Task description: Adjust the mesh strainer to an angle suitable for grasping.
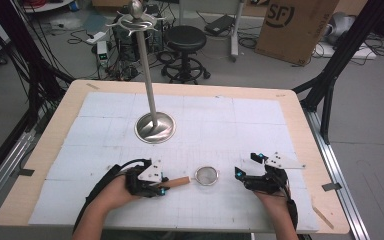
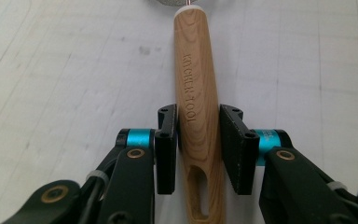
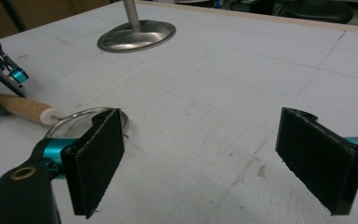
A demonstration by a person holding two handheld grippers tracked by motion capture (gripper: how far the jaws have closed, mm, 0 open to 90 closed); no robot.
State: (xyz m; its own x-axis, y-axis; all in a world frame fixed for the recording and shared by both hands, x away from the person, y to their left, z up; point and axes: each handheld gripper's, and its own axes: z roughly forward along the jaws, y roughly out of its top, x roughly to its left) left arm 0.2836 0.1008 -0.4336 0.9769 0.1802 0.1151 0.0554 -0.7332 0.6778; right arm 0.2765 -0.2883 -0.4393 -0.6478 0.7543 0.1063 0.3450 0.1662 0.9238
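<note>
Left claw (image 1: pixel 163 188), seen from above, grips the wooden handle (image 1: pixel 179 182) of a small strainer (image 1: pixel 207 175) lying on the surface (image 1: pixel 260 125) near its front edge; right claw (image 1: pixel 246 166) waits just beside. From the left gripper view, both pads clamp the handle (image 2: pixel 196 88). From the right gripper view, the right claw (image 3: pixel 214 154) gapes wide, released, near the strainer (image 3: pixel 67 122).

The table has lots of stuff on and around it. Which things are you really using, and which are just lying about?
In use:
- small round metal strainer with a light wooden handle
- left claw, jaws around that handle
- tall silver hanging stand with a round base, probably

Lying about:
- black round stool
- brown cardboard box
- right claw, open, holding nothing
</note>
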